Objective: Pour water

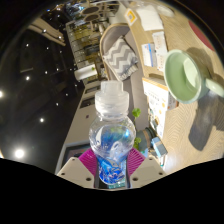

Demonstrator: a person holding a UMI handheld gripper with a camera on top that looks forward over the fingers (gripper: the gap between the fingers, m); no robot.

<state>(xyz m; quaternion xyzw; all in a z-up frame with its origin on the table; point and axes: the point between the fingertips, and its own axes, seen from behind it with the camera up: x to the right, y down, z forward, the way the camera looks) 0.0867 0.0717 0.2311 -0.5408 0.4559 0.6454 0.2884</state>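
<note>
Clear plastic water bottle point(113, 140) sits clamped between the tongs point(113, 165), both pink pads point(92, 160) pressing its sides. Its long axis runs forward away from the tongs, white cap on. Beyond and rightward, apart: a green mug point(186, 76) on the tan desk point(178, 125), and a chevron-patterned cushion point(121, 60).

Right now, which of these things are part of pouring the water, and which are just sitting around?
Part of the job: water bottle, capped, gripped between the gripper fingers; green cup on the table.

Just lying about: zigzag-patterned cloth; papers.
</note>
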